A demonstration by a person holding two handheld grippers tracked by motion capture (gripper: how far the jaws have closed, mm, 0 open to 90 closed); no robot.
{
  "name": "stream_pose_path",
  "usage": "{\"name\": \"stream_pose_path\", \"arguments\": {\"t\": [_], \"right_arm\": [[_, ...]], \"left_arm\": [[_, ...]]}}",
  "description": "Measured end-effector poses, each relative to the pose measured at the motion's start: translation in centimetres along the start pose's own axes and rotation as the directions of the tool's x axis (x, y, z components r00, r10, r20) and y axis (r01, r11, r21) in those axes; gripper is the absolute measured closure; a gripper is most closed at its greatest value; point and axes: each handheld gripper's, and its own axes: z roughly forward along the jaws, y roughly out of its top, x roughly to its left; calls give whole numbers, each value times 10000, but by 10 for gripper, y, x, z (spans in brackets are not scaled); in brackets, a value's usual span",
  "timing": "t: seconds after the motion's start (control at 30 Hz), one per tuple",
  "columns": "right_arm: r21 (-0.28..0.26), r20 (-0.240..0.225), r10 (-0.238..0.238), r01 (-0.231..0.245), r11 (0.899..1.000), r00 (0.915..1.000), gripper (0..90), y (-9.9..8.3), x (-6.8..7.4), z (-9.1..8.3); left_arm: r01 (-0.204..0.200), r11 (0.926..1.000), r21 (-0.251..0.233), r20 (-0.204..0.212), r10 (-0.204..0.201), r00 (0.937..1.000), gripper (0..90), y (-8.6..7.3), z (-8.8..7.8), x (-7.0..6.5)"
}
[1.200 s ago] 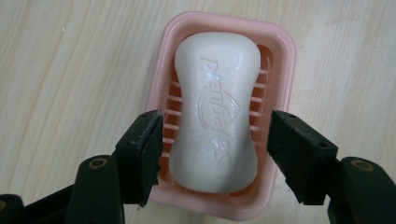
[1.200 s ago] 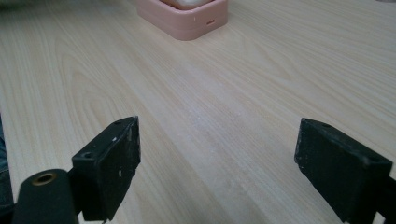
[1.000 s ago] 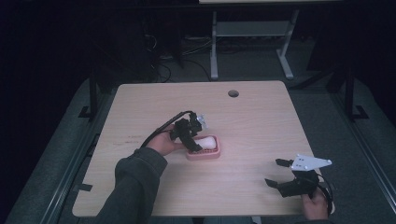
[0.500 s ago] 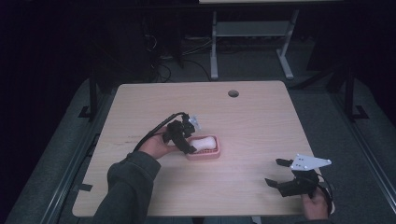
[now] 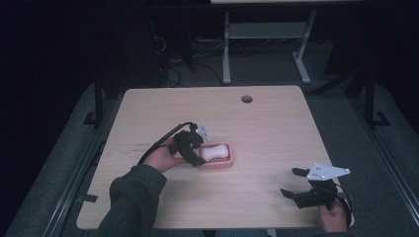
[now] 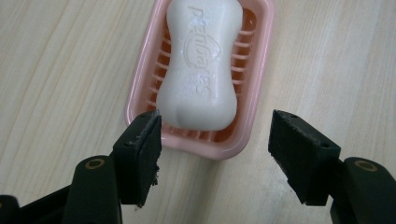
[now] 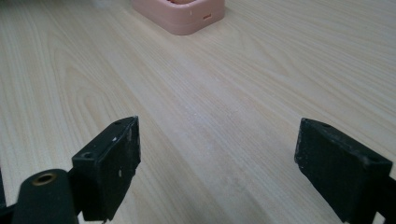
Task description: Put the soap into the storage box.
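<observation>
1. Backing your left gripper (image 6: 212, 154) off the pink soap dish (image 6: 254, 88), keep it level; its jaws are spread and empty, just short of the dish's near end.
2. The white soap bar (image 6: 198, 65) lies flat inside the dish, mid-table (image 5: 276, 123).
3. Your right gripper (image 7: 217, 163) rests spread and empty, well apart.

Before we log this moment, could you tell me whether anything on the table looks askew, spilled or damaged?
Nothing stands out. The white soap bar lies flat inside the pink soap dish, which sits level on the table. The left tool is open just short of the dish, touching nothing.
</observation>
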Motion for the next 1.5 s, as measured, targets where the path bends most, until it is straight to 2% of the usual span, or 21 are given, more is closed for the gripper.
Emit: {"name": "stream_pose_path", "arguments": {"t": [0.53,0.87,1.17,1.27,1.5], "right_arm": [[123,38,-44,44,9999,10000,141,0,-1,2],[220,74,-60,58,9997,10000,141,0,-1,3],[282,77,-57,55,9996,10000,140,-1,-1,4],[314,84,-23,20,9995,10000,141,-1,-1,4],[347,85,-29,26,9994,10000,141,-1,-1,4]], "left_arm": [[198,9993,-324,44,-197,9998,337,-20,-6,-10],[320,9984,-467,-81,-324,9994,333,-33,-10,-14],[380,9986,-366,-198,-387,9991,324,-45,-11,-16],[281,9991,-313,-290,-290,9992,319,-51,-12,-18],[345,9986,-399,-338,-359,9988,319,-58,-14,-21]]}}
